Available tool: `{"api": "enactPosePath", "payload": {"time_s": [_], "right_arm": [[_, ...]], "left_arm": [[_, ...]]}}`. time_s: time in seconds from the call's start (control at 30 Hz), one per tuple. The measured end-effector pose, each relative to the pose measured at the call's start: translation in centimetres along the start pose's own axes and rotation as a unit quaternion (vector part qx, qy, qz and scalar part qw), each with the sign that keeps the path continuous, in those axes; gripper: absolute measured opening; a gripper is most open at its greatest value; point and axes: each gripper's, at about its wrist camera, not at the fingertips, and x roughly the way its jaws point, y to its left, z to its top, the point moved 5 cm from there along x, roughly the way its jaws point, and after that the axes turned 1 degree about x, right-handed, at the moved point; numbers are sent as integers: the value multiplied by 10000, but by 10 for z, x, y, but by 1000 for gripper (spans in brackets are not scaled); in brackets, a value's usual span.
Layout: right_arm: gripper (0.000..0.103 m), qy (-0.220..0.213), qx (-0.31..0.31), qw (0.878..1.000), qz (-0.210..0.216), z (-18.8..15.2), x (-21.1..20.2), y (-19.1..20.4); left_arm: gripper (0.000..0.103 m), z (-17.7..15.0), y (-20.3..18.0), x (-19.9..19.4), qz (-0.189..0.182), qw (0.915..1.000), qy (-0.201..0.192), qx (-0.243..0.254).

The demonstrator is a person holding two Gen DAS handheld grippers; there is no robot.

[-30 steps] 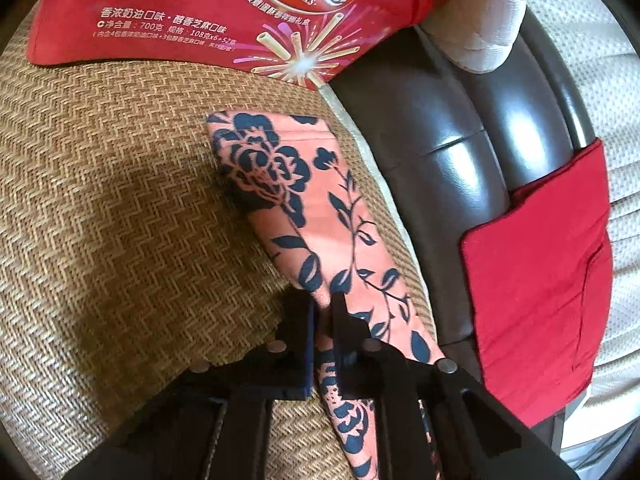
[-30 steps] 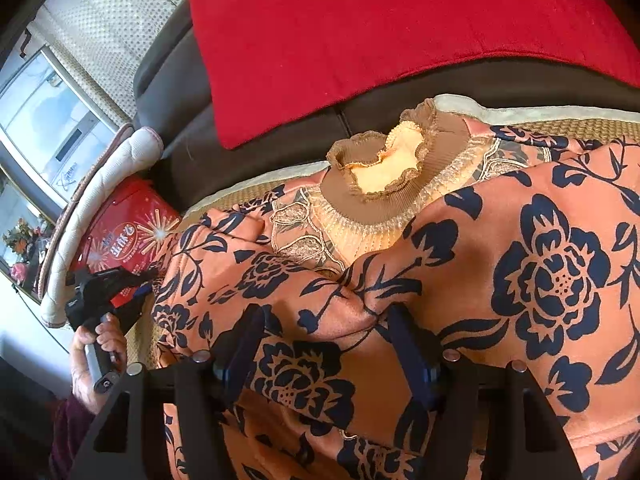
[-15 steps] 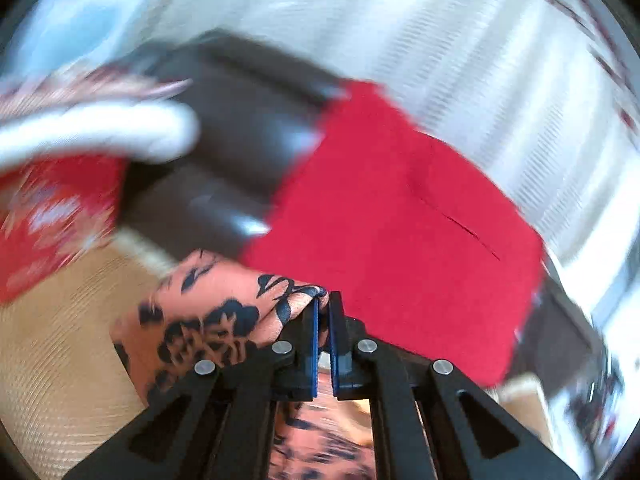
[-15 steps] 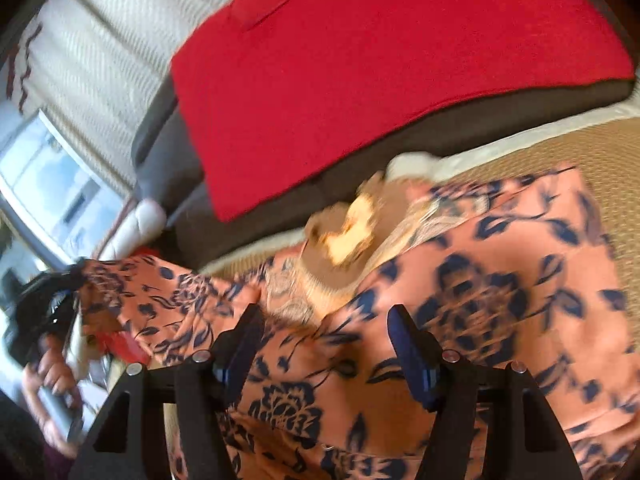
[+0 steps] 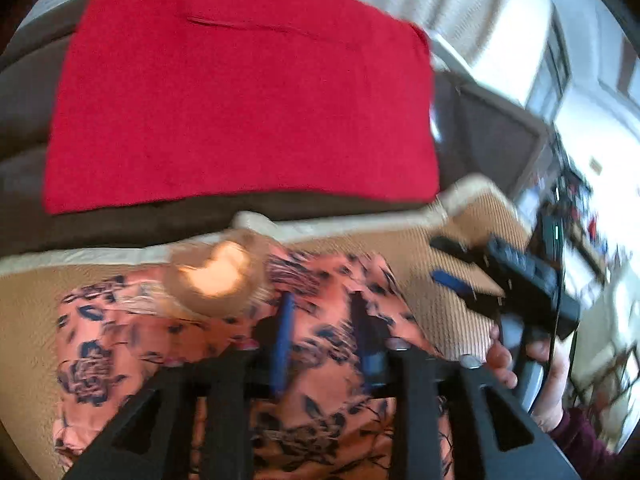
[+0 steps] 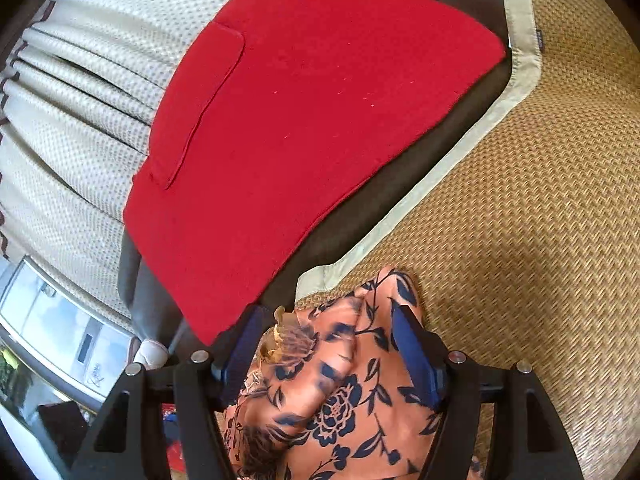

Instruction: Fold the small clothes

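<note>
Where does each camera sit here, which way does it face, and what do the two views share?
Left wrist: on the left gripper, facing the sofa back over the floral garment; jaws open; right gripper and hand show.
Right wrist: on the right gripper, jaws open above the garment's collar, looking down at the woven mat.
Shared: garment, red cloth, mat.

Garment (image 5: pixel 132 344): small top, salmon-orange cloth printed with dark navy roses and leafy vines. Brown ruffled collar (image 5: pixel 216 276) with pale yellow-orange lining, lace-like trim beside it. Lies on woven straw mat, collar end near mat's pale border. Cloth rumpled, partly folded over itself, not flat. Left view blurred; in right view (image 6: pixel 344 392) a fold runs down beside collar.
</note>
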Motion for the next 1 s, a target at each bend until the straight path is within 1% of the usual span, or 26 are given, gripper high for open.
{"api": "enactPosePath", "payload": {"time_s": [0.07,0.1,0.13,0.17,0.23,0.3,0.33,0.4,0.43,0.47,0.53,0.57,0.6,0.63,0.67,0.73,0.77,0.8,0.83,0.9,0.93,0.97,1.0], "right_arm": [[72,213,-57,9997,44,-1,6,2],[72,327,-102,9994,49,-3,10,4],[72,485,-190,9986,18,-7,17,7],[72,678,-299,9972,-45,-12,26,10],[72,982,-343,9946,-48,-18,42,13],[72,963,-309,9948,-67,-19,53,15],[72,949,-376,9948,-70,-21,55,19],[72,956,-480,9943,-8,-24,62,30],[72,966,-469,9942,66,-26,66,36],[72,986,-457,9940,94,-30,69,39],[72,1022,-358,9941,-8,-38,76,40],[72,1098,-197,9937,74,-41,80,36],[70,1167,-65,9930,185,-45,81,33],[70,1292,231,9906,377,-48,85,27],[70,1320,387,9896,422,-50,85,22],[70,1206,676,9895,418,-47,81,10],[70,1131,745,9898,433,-44,79,6],[70,1061,780,9903,455,-40,76,5],[70,1007,729,9913,436,-36,73,4],[70,964,513,9936,298,-30,69,6],[70,936,431,9944,236,-28,67,7],[70,910,357,9950,190,-25,65,7],[71,898,319,9953,180,-22,63,8]], "left_arm": [[64,9,40,-18,241,9984,-352,-384],[65,8,57,-25,402,9969,-423,-531],[65,3,62,-27,528,9957,-418,-629],[65,-3,81,-27,729,9935,-335,-805],[65,-21,103,-20,941,9897,-106,-1075],[63,-39,124,-1,1076,9846,297,-1346],[63,-49,128,7,1054,9829,475,-1430],[63,-59,126,18,931,9831,656,-1431],[63,-60,123,26,880,9843,739,-1343],[63,-58,117,33,840,9858,769,-1233],[63,-54,103,42,728,9887,747,-1075],[63,-51,95,47,643,9899,748,-1022],[63,-48,86,54,501,9912,730,-986],[63,-45,70,59,317,9924,713,-949],[63,-41,57,63,118,9931,725,-919],[63,-43,36,76,-284,9925,815,-869],[63,-44,28,80,-392,9920,868,-832],[63,-49,17,86,-514,9914,963,-718],[63,-52,7,87,-546,9919,1024,-522],[63,-60,-14,88,-563,9930,1040,60],[63,-64,-23,86,-719,9914,1054,283],[63,-68,-31,82,-964,9886,1085,408],[63,-73,-39,77,-1309,9835,1155,473]]}}
